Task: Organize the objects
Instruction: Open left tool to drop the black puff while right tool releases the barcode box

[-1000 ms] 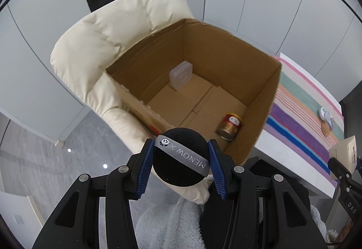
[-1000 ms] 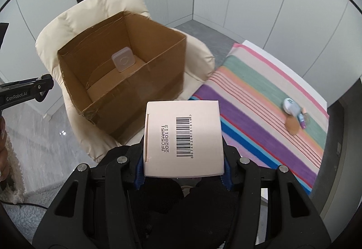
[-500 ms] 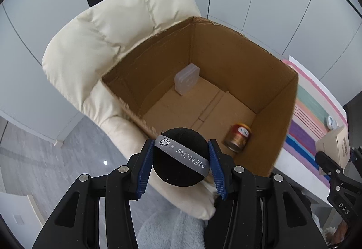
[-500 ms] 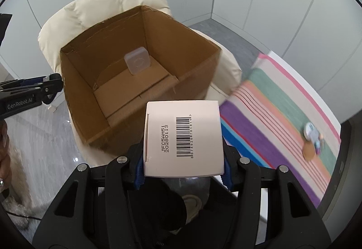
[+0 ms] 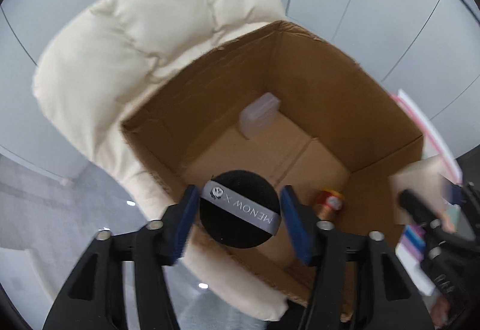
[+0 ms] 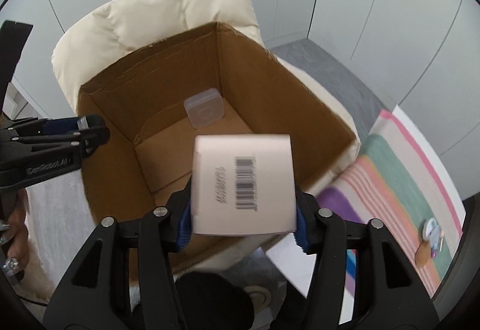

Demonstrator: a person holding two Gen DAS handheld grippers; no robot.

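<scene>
An open cardboard box (image 5: 375,108) (image 6: 318,108) sits on a cream padded chair (image 5: 126,39) (image 6: 168,6). Inside it lie a clear plastic case (image 5: 259,114) (image 6: 205,112) against the far wall and a small red-gold can (image 5: 328,204). My left gripper (image 5: 240,213) is shut on a black round puff with a grey "MENOW" band (image 5: 240,211), above the box's near edge. My right gripper (image 6: 243,210) is shut on a pale pink carton with a barcode (image 6: 243,183), above the box's near rim. The left gripper also shows in the right wrist view (image 6: 75,132).
A striped cloth (image 6: 399,168) covers a white table to the right, with small items (image 6: 430,235) near its far end. Grey floor and white wall panels surround the chair. A white fleece lies below left (image 6: 54,210).
Both grippers have moved forward toward the box with their loads, and now hover over its opening. The box looks larger and closer in both views.
</scene>
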